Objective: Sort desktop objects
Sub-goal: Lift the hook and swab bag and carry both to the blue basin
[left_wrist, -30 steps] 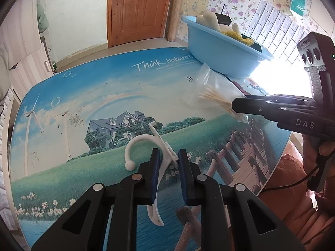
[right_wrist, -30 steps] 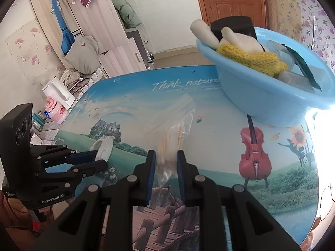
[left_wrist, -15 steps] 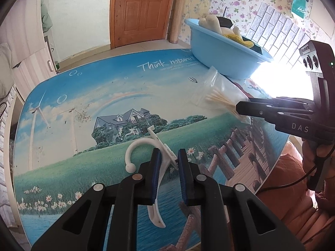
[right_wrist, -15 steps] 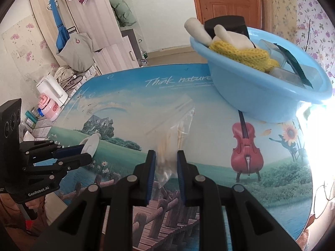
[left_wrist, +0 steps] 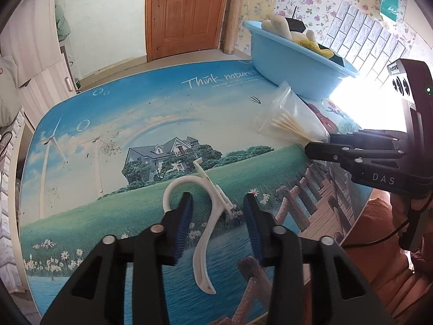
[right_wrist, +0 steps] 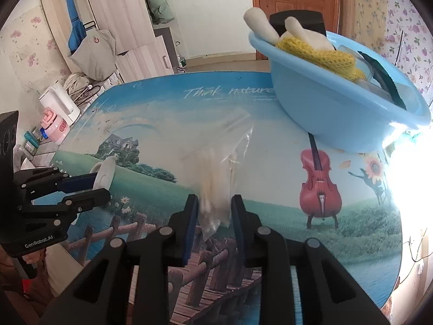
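Left wrist view
- Table point(left_wrist: 113, 124): the printed landscape top is lying mostly bare toward the door side, so there's loads of room out that way; its rounded near edge is curving under the fingers and dropping off at lower right.
- Blue basin point(left_wrist: 292, 62): sitting at the far right corner, already loaded with stuff.
- White hook point(left_wrist: 208, 216): lying flat on the table, running between the two blue pads.
- Left gripper point(left_wrist: 217, 216): jaws have just been opening and are now sitting fairly wide; the hook is between them, but neither pad is pressing on it.
- Bag of cotton swabs point(left_wrist: 286, 119): lying near the basin, its near end tucked at the tips of the right gripper point(left_wrist: 316, 147) coming in from the right.

Right wrist view
- Table point(right_wrist: 270, 146): open surface is stretching right past the printed cello, with the basin point(right_wrist: 324, 108) crowding the far right corner and the left edge near the left gripper point(right_wrist: 101, 188).
- Bag of cotton swabs point(right_wrist: 216, 189): its bunched end is sitting between the pads, the rest trailing away over the table.
- Right gripper point(right_wrist: 213, 208): jaws have just been opening a little, the gap staying narrow; the bag looks loose in it rather than squeezed.
- White hook point(right_wrist: 105, 174): peeking out at the left gripper's tips.
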### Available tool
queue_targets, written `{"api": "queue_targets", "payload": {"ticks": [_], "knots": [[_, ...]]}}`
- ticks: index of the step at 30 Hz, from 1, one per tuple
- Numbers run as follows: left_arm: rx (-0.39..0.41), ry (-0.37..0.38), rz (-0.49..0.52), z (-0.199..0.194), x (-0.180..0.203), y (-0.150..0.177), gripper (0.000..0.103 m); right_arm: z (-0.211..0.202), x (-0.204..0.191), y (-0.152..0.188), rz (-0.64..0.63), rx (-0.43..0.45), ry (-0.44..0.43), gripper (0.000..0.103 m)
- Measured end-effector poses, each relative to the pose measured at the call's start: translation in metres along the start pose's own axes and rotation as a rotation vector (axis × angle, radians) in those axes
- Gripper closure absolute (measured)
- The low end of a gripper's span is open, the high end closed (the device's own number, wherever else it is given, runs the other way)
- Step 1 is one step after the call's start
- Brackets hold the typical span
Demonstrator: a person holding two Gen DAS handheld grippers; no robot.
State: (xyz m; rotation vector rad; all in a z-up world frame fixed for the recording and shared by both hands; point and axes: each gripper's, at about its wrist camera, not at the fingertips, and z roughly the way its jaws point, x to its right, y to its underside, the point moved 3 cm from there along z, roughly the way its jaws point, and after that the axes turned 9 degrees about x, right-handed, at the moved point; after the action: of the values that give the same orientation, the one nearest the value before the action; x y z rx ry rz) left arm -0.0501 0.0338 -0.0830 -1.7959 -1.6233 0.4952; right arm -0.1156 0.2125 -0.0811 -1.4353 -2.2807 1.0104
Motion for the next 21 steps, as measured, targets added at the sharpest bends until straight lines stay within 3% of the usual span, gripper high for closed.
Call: {"api": "queue_targets", "payload": {"ticks": [2,8,11,21], "knots": [[0.001,-0.001,-0.002,0.0002,0.0000,0.0005,0.046,0.0025,-0.0004,0.0020,0.000,-0.009,0.003,0.074],[0.005,-0.013,-0.003,0.0000,-0.0002,-0.0006,0.037,0.0044,-0.0026,0.0031,-0.021,-0.004,0.002,0.075],[0.015,-0.015,-0.009,-0.0017,-0.0018,-0.0019,0.035,0.0014,-0.0040,0.0017,-0.033,0.014,-0.008,0.081],[0.012,-0.029,-0.005,0.0034,-0.0049,-0.0027,0.030,-0.0004,-0.0026,0.0019,-0.021,0.017,-0.027,0.081]]}}
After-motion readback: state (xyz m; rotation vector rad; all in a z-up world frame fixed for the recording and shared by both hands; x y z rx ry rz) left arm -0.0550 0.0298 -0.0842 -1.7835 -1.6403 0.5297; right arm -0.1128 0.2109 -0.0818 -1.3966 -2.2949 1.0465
